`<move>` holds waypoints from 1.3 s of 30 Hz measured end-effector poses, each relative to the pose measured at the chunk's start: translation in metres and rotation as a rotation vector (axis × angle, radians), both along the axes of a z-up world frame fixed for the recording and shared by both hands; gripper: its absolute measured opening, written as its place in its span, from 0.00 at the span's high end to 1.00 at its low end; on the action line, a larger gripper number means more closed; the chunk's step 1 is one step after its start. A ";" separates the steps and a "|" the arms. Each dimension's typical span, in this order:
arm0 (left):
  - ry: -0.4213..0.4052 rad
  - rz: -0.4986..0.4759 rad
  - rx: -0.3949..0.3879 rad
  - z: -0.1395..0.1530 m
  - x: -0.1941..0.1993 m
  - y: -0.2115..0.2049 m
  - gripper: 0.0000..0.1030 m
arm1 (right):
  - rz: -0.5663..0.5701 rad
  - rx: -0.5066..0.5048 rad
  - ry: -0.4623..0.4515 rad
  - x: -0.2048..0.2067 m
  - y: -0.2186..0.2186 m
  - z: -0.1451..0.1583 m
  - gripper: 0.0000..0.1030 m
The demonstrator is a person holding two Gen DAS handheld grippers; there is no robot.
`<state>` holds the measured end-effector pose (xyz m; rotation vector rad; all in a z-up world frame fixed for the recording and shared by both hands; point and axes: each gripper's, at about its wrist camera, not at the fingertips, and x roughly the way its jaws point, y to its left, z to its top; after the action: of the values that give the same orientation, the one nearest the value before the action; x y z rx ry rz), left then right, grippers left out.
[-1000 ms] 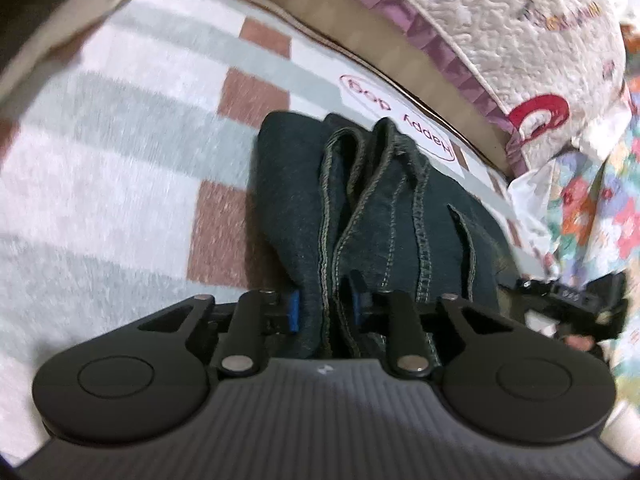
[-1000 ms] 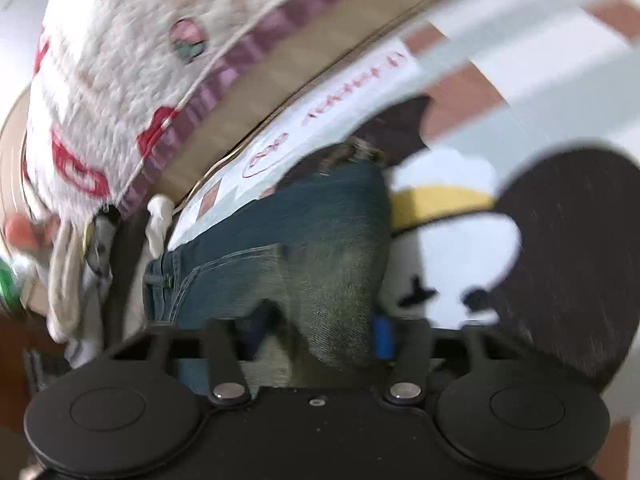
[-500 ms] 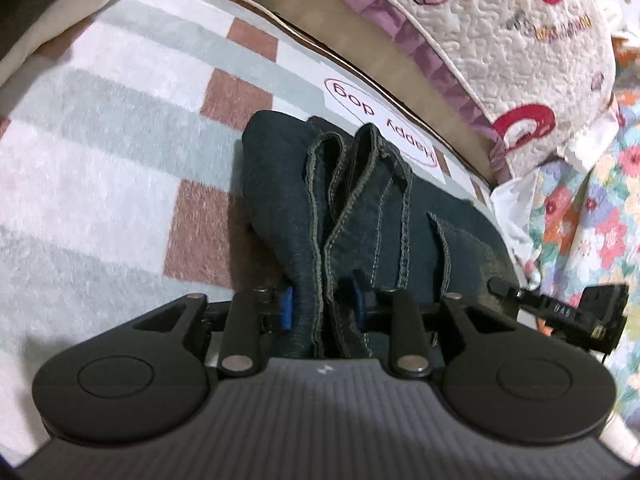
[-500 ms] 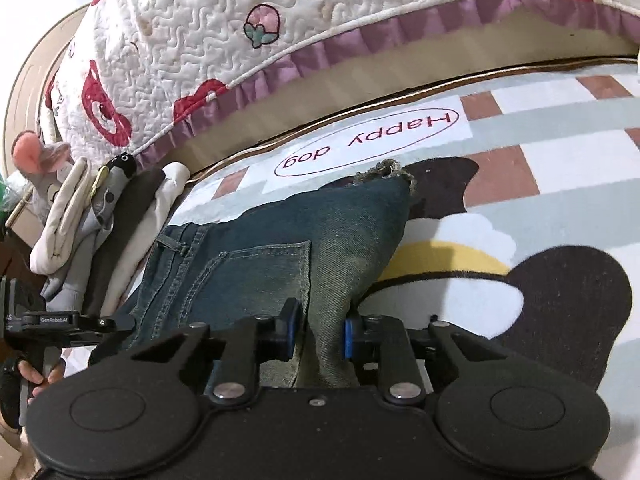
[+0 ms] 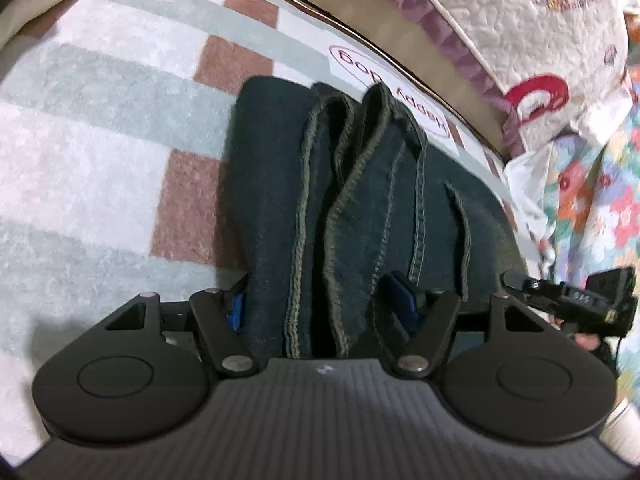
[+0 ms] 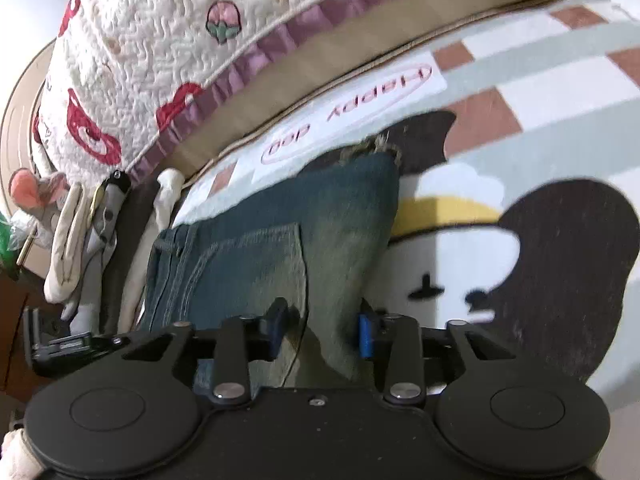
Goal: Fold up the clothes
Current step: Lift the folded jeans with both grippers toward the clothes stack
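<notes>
Dark blue folded jeans [image 5: 360,200] lie on a patterned rug [image 5: 100,140]. In the left wrist view their stacked seamed edges run between the fingers of my left gripper [image 5: 320,304], whose jaws are opening and stand apart from the cloth on the right side. In the right wrist view the jeans [image 6: 280,240] show a back pocket and a frayed hem. A fold of them sits between the spreading, opening jaws of my right gripper [image 6: 322,330]. Each gripper shows at the edge of the other's view: the right gripper [image 5: 568,296] and the left gripper [image 6: 60,348].
A quilted white cover with red prints and a purple frill [image 6: 160,40] hangs over the bed edge behind the rug [image 6: 540,100]. Floral fabric [image 5: 600,208] lies at the right. A plush toy [image 6: 32,196] and pale garments [image 6: 68,248] pile at the left.
Both grippers' jaws have spread wider around the jeans. The right had pinched the fold tighter half a second ago. Neither hand has shifted much; the jeans stay on the rug.
</notes>
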<state>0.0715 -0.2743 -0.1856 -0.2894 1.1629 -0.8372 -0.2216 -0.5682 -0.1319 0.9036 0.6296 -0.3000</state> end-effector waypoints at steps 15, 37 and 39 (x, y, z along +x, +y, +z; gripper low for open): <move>-0.241 -0.070 0.105 0.044 -0.022 -0.024 0.80 | 0.022 -0.215 -0.056 0.026 0.039 0.043 0.82; -0.554 0.231 0.018 0.233 -0.027 0.119 0.80 | 0.217 -0.561 -0.289 0.104 0.139 0.258 0.82; -0.573 0.267 0.019 0.247 -0.023 0.142 0.80 | 0.261 -0.579 -0.308 0.124 0.151 0.274 0.82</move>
<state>0.0485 -0.1327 0.0610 -0.1665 0.5800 -0.6150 -0.0979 -0.4175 0.1424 0.2947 0.3374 -0.0924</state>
